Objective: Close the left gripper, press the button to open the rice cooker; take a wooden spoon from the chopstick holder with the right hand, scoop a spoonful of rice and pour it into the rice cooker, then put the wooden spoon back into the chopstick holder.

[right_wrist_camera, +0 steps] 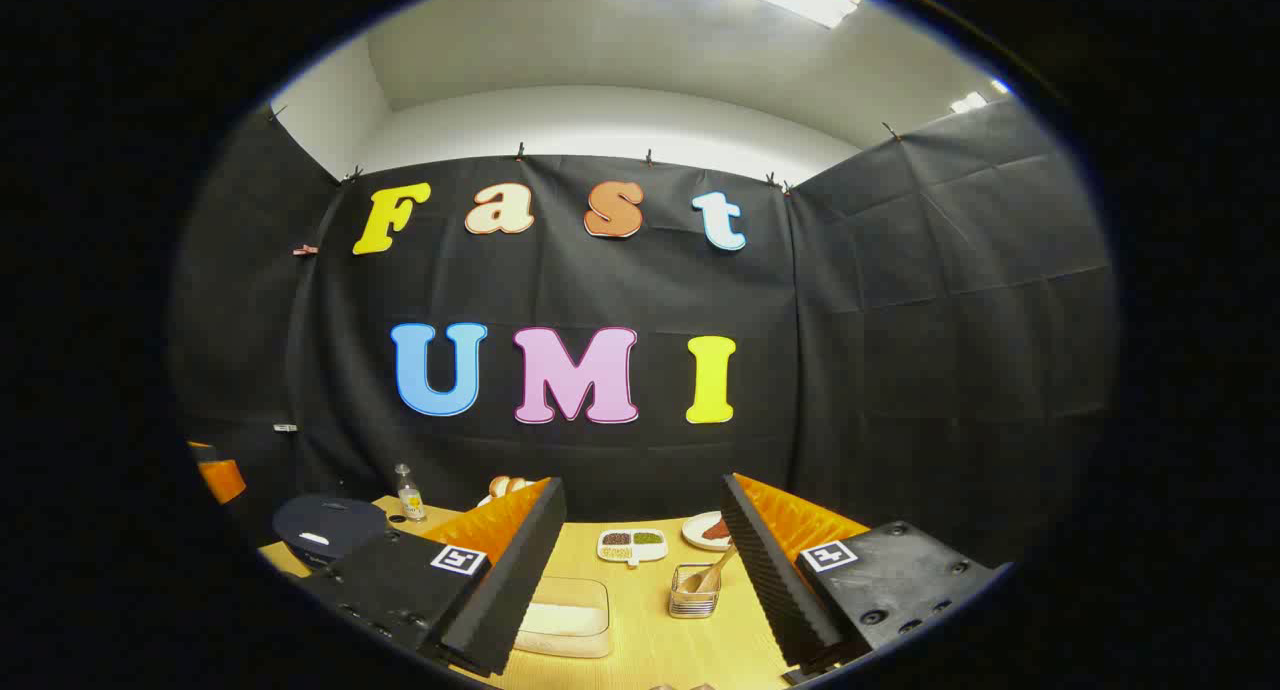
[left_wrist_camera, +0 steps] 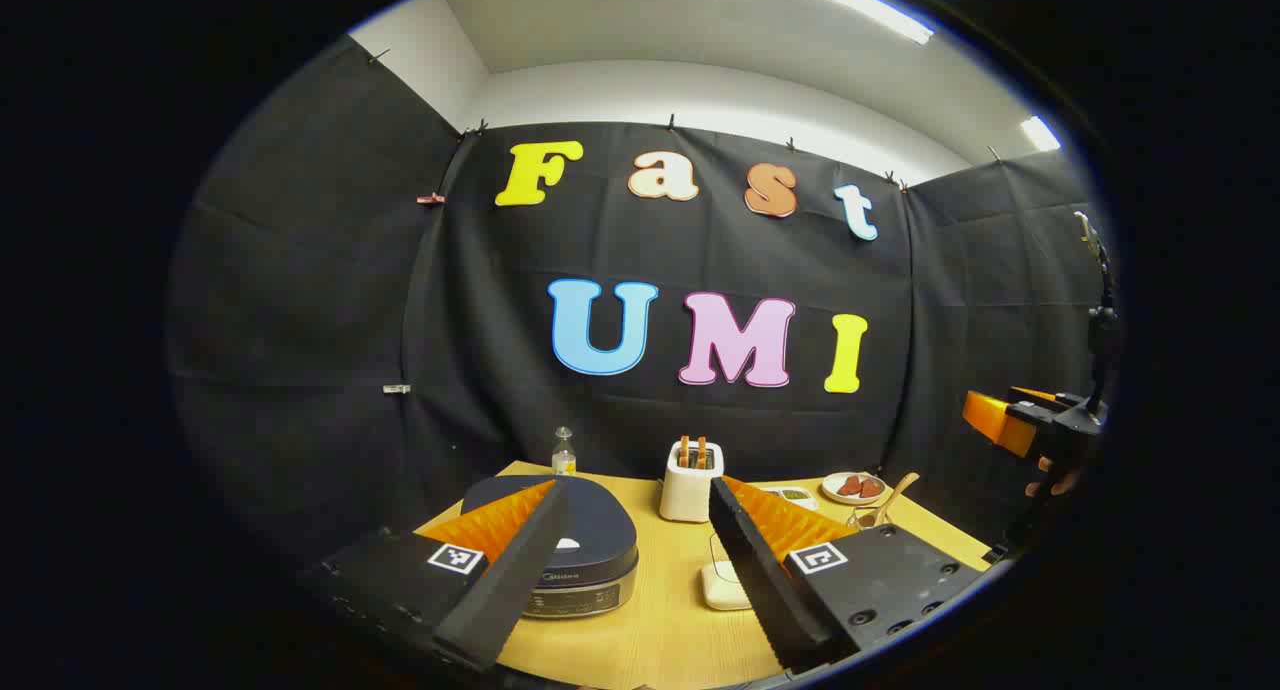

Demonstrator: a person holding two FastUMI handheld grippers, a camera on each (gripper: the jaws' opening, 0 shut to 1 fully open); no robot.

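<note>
The dark rice cooker (left_wrist_camera: 590, 550) sits lid down at the table's left, partly behind one finger of my left gripper (left_wrist_camera: 637, 486), which hangs open above the table. A wooden spoon (left_wrist_camera: 893, 498) leans in the wire chopstick holder (left_wrist_camera: 868, 518) at the right. In the right gripper view the chopstick holder (right_wrist_camera: 693, 592) with the wooden spoon (right_wrist_camera: 712, 572) stands between the fingers of my open right gripper (right_wrist_camera: 640, 482). A clear container of rice (right_wrist_camera: 565, 615) lies to its left, half behind a finger. The rice cooker (right_wrist_camera: 322, 532) is far left.
A white toaster (left_wrist_camera: 690, 485) holding bread stands at the back of the wooden table (left_wrist_camera: 650, 640), with a small bottle (left_wrist_camera: 564, 453) to its left. A divided condiment dish (right_wrist_camera: 632, 543) and a plate of red food (right_wrist_camera: 708, 530) lie behind the holder. Black cloth walls close in the booth.
</note>
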